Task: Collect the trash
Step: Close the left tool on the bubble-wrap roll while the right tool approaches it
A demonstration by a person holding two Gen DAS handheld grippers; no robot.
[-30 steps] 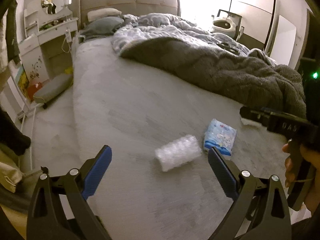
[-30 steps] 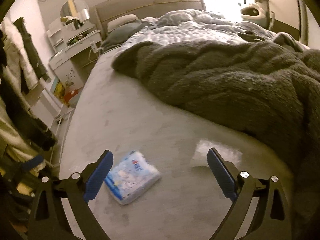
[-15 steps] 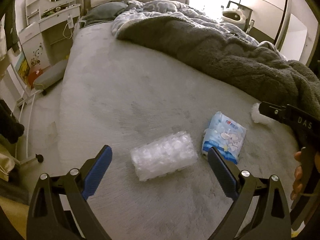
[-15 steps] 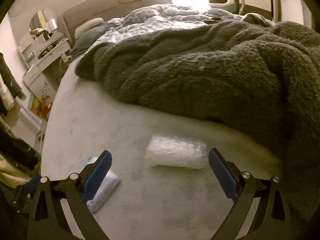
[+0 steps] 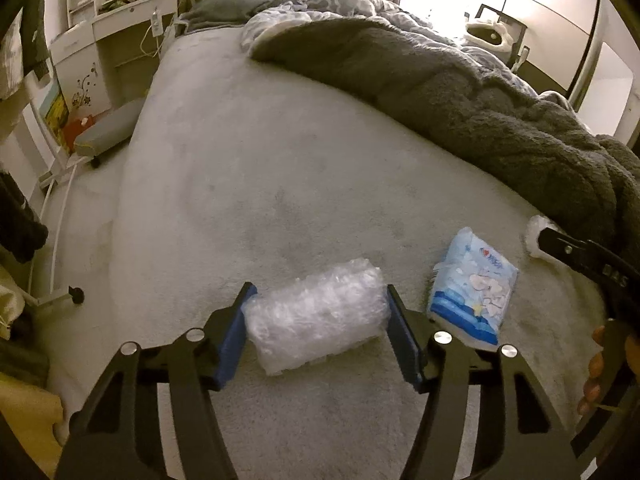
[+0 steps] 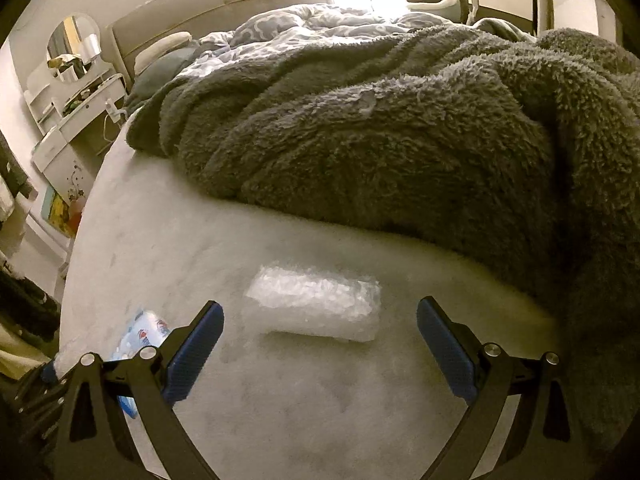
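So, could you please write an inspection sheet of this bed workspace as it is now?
Surface: light grey bed sheet, half covered by a dark fleece blanket.
Job's things: bubble wrap roll and second bubble wrap roll, both lying on the sheet.
Clutter: blue tissue pack between the two rolls.
Grippers: left gripper has just been closing, pads on the ends of the bubble wrap roll; right gripper open, facing the second roll, not touching it.
Cables: white cable hanging at the dressing table.
Surroundings: grey stool beside the bed.
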